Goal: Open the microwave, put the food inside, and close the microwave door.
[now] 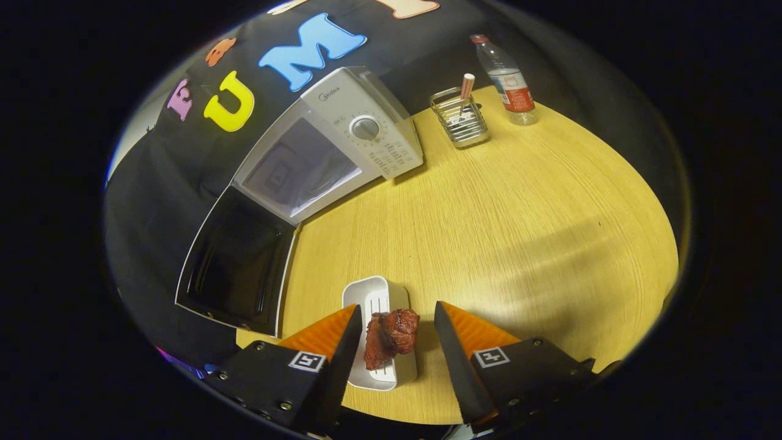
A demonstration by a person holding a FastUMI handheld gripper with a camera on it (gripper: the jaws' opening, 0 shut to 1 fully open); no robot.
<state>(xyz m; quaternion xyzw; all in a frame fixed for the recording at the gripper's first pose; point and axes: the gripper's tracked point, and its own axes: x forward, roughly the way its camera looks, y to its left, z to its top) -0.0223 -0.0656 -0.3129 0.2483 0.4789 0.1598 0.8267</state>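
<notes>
A white microwave (342, 140) stands at the back of the round wooden table (519, 220), its door (235, 263) swung wide open toward me with the dark inner side showing. A white rectangular tray (374, 299) lies on the table with a piece of reddish-brown meat (390, 335) on it. My gripper (396, 318) is open, its fingers straddling the tray, the meat sitting between them without either finger pressing on it. The near end of the tray is partly hidden by the left finger.
A wire basket (459, 119) holding a small tube stands beyond the microwave's right side. A clear plastic bottle (507, 79) with a red label stands at the far table edge. Bare tabletop spreads to the right of the fingers.
</notes>
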